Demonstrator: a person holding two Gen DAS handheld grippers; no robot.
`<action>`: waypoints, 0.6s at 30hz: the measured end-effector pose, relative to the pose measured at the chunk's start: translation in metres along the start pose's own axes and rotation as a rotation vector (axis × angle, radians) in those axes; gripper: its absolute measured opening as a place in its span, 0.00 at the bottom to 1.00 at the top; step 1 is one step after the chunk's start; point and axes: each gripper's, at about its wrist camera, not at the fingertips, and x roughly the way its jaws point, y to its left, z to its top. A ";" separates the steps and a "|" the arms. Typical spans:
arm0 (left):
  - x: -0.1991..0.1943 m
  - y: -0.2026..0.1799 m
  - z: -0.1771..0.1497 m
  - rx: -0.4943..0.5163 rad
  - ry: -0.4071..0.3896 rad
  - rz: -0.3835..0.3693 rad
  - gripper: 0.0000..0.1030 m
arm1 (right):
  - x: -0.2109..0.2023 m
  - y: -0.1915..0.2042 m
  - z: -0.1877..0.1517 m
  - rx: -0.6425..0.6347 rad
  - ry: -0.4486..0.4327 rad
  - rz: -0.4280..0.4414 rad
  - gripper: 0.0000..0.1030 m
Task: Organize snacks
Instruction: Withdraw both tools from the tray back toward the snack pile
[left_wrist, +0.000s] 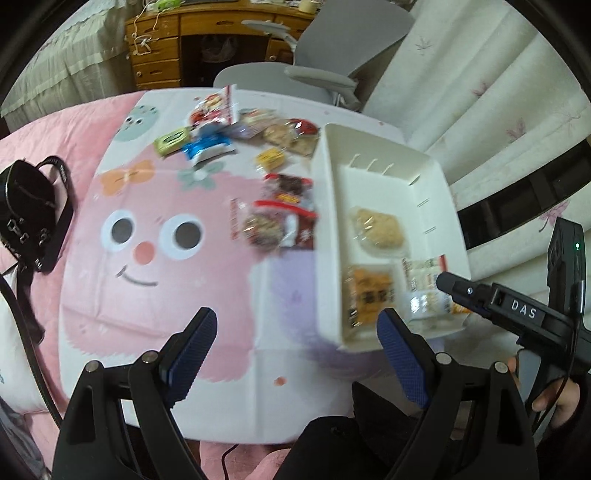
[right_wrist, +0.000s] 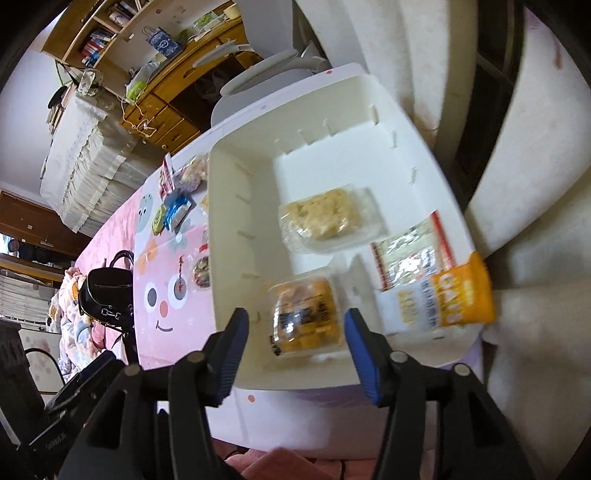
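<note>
With both the left gripper (left_wrist: 295, 350) and right gripper (right_wrist: 293, 350) spread and empty, the light, crinkly orange snack pack (right_wrist: 304, 317) lies in the white organizer tray (right_wrist: 229, 258)'s near compartment, best pinched across its slippery wrapper edge.

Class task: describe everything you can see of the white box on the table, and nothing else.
The white box is an open, lidless rectangular container, plastic by its look, with thin slot ribs along its inner walls and low dividers near the front. It sits flat on the cartoon-printed table cover at the table's right side. Inside lie four wrapped snacks: a pale cake, an orange-and-black pack, a clear red-edged pack and an orange-and-white packet leaning on the rim. Neither gripper touches it.
</note>
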 end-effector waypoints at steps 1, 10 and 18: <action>-0.002 0.007 -0.002 0.003 0.005 0.001 0.85 | 0.004 0.007 -0.005 -0.001 0.000 -0.004 0.56; -0.022 0.075 -0.013 0.037 0.022 -0.016 0.85 | 0.024 0.065 -0.044 0.002 -0.007 -0.052 0.61; -0.030 0.137 -0.009 0.068 0.043 -0.036 0.85 | 0.037 0.113 -0.075 0.005 -0.055 -0.093 0.61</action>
